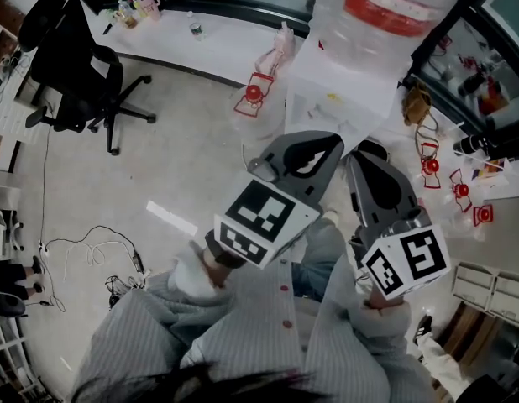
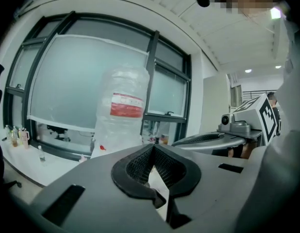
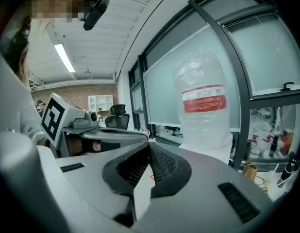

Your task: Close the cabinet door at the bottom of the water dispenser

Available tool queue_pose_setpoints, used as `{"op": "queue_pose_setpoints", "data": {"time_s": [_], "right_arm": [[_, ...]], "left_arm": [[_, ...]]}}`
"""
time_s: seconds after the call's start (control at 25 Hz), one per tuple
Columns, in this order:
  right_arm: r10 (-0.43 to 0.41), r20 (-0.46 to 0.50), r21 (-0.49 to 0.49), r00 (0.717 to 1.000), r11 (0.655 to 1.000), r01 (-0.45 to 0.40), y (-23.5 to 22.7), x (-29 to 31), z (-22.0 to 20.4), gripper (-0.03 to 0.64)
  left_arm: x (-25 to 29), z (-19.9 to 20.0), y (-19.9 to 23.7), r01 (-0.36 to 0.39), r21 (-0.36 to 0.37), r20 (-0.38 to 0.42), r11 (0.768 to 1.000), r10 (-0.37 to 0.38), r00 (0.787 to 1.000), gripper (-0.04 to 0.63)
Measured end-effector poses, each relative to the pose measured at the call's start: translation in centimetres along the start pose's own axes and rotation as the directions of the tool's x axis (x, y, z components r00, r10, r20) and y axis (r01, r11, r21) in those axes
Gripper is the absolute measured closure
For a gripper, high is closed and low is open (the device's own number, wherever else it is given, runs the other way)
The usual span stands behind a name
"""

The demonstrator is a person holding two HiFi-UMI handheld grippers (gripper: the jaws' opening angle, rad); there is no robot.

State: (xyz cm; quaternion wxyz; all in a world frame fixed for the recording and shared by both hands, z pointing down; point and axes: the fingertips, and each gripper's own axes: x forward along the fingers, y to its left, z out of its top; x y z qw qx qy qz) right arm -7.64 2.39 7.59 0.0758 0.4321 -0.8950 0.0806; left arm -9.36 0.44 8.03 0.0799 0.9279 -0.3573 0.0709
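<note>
Pale floor [image 1: 184,141], black office chair [image 1: 77,70], tangled cables [image 1: 121,285], white water dispenser [image 1: 343,91]

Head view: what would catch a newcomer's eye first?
The big clear water bottle with its red label sits at the top right. Below it, mid-picture, the left tongs and right tongs lie side by side, each bearing a black-and-white marker cube. A black office chair stands upper left.

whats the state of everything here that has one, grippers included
left gripper: jaws shut, nothing between them
right gripper: jaws shut, nothing between them
water bottle: upright on the dispenser
cabinet door: not in view, cannot tell
office chair: nobody in it
</note>
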Motion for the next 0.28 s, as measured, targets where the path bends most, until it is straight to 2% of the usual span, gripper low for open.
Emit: {"op": "queue_pose_setpoints", "data": {"time_s": [0.12, 0.28], "right_arm": [[-0.006, -0.002, -0.004, 1.0, 1.0, 0.006, -0.1, -0.1, 0.0, 0.603], [-0.026, 0.003, -0.015, 1.0, 1.0, 0.026, -0.5, -0.3, 0.4, 0.603]], "left_arm": [[0.3, 0.5, 0.7, 0.028, 0.016, -0.006, 0.999, -0.028, 1.0, 0.584], [0.6, 1.5, 1.5, 0.055, 0.11, -0.017, 0.992, -0.053, 0.998, 0.584]]}}
